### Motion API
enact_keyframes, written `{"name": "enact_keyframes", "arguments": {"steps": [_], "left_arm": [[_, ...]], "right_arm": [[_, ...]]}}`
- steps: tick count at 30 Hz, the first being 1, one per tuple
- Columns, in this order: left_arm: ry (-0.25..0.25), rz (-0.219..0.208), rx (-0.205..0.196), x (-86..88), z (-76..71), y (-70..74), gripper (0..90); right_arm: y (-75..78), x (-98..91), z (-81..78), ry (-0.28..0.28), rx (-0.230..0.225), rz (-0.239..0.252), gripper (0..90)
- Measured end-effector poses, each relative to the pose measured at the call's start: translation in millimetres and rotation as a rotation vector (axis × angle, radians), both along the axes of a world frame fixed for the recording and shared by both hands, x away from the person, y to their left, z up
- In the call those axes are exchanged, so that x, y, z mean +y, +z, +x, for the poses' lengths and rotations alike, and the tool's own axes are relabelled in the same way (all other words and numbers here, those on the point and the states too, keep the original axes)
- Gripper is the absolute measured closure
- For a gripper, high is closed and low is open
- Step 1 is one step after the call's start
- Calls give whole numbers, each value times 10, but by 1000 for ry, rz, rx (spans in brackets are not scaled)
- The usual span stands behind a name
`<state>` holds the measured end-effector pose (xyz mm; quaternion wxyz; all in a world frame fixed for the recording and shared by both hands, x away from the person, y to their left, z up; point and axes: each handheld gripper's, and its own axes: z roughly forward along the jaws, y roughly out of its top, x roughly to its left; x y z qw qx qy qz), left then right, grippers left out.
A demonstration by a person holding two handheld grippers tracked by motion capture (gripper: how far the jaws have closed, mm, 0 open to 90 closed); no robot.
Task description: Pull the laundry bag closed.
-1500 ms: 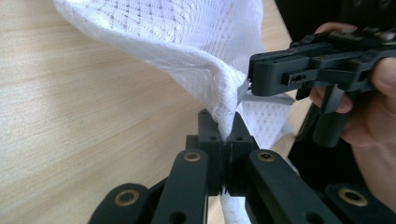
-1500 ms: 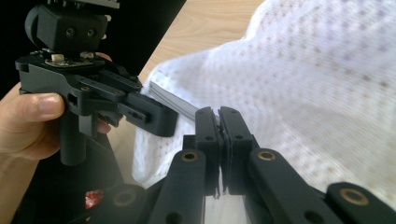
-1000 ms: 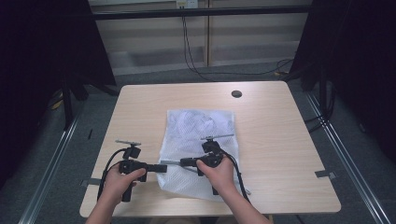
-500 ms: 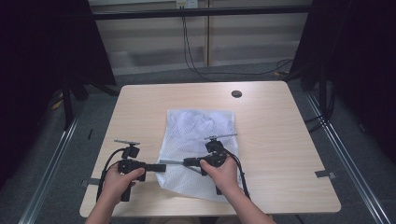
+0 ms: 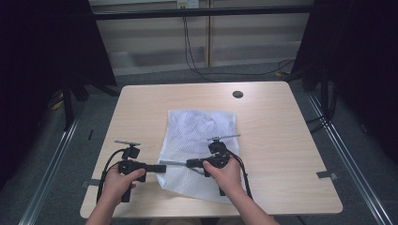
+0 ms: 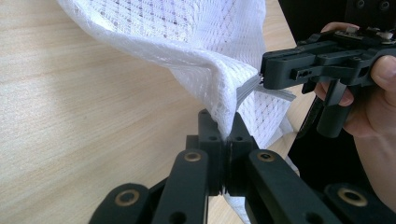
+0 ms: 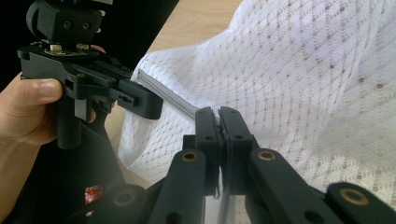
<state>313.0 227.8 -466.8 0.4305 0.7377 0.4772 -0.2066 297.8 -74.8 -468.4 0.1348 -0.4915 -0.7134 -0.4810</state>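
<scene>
A white mesh cloth (image 5: 202,129) lies in the middle of the wooden table (image 5: 281,140), with its near left edge lifted off the surface. My left gripper (image 5: 160,167) points right and is shut on that edge. In the left gripper view my left gripper (image 6: 227,135) pinches a fold of the mesh cloth (image 6: 187,37). My right gripper (image 5: 188,163) points left, facing it, a short way apart. In the right gripper view my right gripper (image 7: 218,114) is shut on the grey hem strip (image 7: 163,95) of the cloth, which runs taut to the other gripper's tip.
A small black round disc (image 5: 238,94) sits near the table's far edge. Bare wood lies to the left and right of the cloth. Cables (image 5: 197,61) trail on the floor behind the table, and metal rails (image 5: 347,154) run along both sides.
My right gripper has edged slightly to the right, with the cloth's hem still in it. The left gripper has stayed in place.
</scene>
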Motion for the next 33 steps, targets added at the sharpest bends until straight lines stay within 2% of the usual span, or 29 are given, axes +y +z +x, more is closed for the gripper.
{"name": "enact_keyframes", "arguments": {"steps": [4, 8, 9, 16, 23, 24, 25, 27, 28, 33], "left_arm": [[15, 13, -5, 10, -3, 12, 886], [14, -10, -10, 38, -4, 24, 886], [15, -13, 0, 24, -15, 33, 886], [12, 5, 4, 31, 0, 29, 886], [18, 0, 4, 21, -1, 27, 886], [19, 16, 1, 29, -2, 28, 886], [28, 16, 4, 47, 2, 29, 886], [26, -10, 8, 76, 6, 27, 886], [26, -5, 6, 77, 1, 28, 886], [28, -3, 6, 58, -2, 28, 886]], "right_arm": [[5, -9, -4, 3, -1, -12, 873], [5, -69, 2, -11, 1, -6, 873], [13, -80, 2, -13, 3, -3, 873], [19, -90, -2, -7, 0, -5, 873], [16, -93, -9, -1, -1, -9, 873], [16, -94, -9, 0, -1, -12, 873], [15, -102, -8, -2, -6, -26, 874], [6, -139, -3, -8, 1, -24, 874], [2, -161, 2, -17, 8, -12, 874], [6, -195, 4, -20, 8, -13, 874]]}}
